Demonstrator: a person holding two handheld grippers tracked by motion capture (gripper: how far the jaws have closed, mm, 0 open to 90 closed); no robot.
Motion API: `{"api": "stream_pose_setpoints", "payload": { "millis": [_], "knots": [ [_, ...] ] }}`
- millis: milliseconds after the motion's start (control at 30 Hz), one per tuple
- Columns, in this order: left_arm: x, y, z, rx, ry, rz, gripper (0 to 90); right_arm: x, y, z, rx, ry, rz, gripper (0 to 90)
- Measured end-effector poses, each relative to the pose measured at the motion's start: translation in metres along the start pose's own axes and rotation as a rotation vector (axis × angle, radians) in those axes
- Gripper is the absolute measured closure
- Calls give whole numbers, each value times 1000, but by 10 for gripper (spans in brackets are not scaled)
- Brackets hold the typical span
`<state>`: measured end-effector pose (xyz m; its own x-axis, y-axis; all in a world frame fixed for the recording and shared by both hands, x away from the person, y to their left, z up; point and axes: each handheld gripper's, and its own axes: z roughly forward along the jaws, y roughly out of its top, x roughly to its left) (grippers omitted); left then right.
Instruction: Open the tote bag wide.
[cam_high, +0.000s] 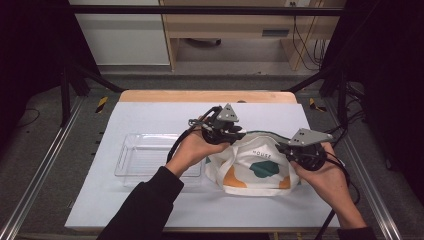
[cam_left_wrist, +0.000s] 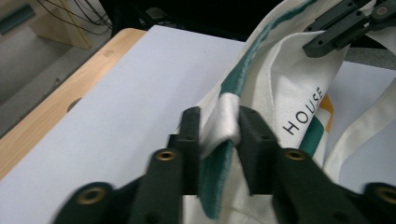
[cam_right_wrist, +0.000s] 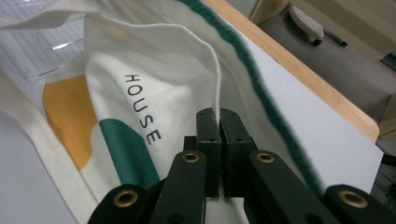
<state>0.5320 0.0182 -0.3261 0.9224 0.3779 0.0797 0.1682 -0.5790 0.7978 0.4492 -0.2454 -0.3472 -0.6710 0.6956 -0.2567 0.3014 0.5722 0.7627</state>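
Gripping: both grippers hold the rim of a cream tote bag, one at each end of its mouth, most likely so the opening can be spread.
Bag: it lies on the white counter, right of centre, printed with HOUSE lettering and orange and green shapes; a green band runs along its far rim.
Left gripper: fingers closed in on a folded bit of cream fabric at the green-edged rim. They pinch it from both sides, with the fold bunched between them. The picture is a little blurred, but the pads look pressed against the cloth.
Right gripper: fingers drawn tight together on the thin near edge of the bag's mouth; the hem rises straight up out of the pinch, taut.
Why held so: I judge that the two grips on opposite edges let the hands pull apart and hold the mouth open.
Tray: a clear plastic tray sits just left of the bag, under the left forearm; it looks empty from above.
Risk: thin hem could slip from the right grip if pulled hard.
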Motion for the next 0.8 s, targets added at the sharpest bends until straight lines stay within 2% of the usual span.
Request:
{"api": "stream_pose_setpoints", "payload": {
  "millis": [100,133,300,633,800],
  "knots": [
    [3,3,-2,-2,4,-10,800,7,-3,-4,-16,9,5,885],
    [4,6,-3,-3,19,-12,804,14,-6,-8,-22,29,2,885],
    [7,10,-1,-4,47,-21,806,35,-15,-15,-30,67,-14,886],
    [14,12,0,-37,90,-43,809,68,-37,-18,1,170,-46,885],
    [15,13,1,-49,92,-48,810,77,-51,-11,20,210,-27,878]
  ]
}}
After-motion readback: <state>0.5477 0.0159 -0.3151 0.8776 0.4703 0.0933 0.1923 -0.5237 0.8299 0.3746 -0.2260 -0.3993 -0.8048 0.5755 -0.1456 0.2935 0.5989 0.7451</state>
